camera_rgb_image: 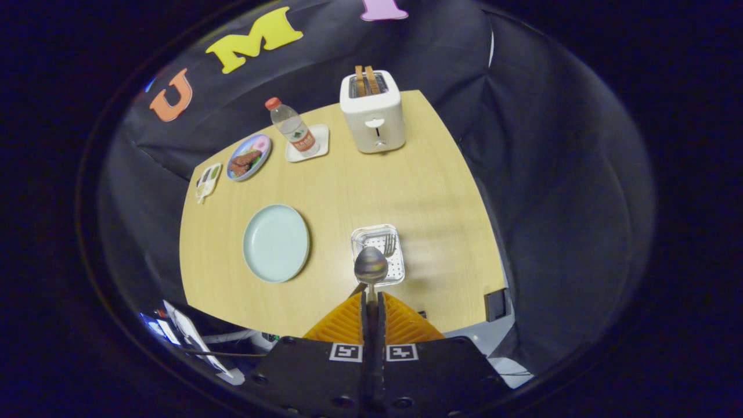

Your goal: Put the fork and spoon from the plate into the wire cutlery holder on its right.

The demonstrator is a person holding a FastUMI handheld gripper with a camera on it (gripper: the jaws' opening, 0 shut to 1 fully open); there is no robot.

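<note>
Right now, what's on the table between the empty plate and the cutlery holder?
Nothing: in the gripper view, only bare table separates the plate from the cutlery holder. The fingers are shut on the spoon, over the holder, with the fork inside.

Cam on tool, high over table, looking down, whole top seen.

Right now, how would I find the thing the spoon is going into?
Find the wooden table with the white toaster at its far end. Right of the pale plate, near the front edge, sits a small holder with a fork inside, under the spoon pinched in the jaws.
</note>
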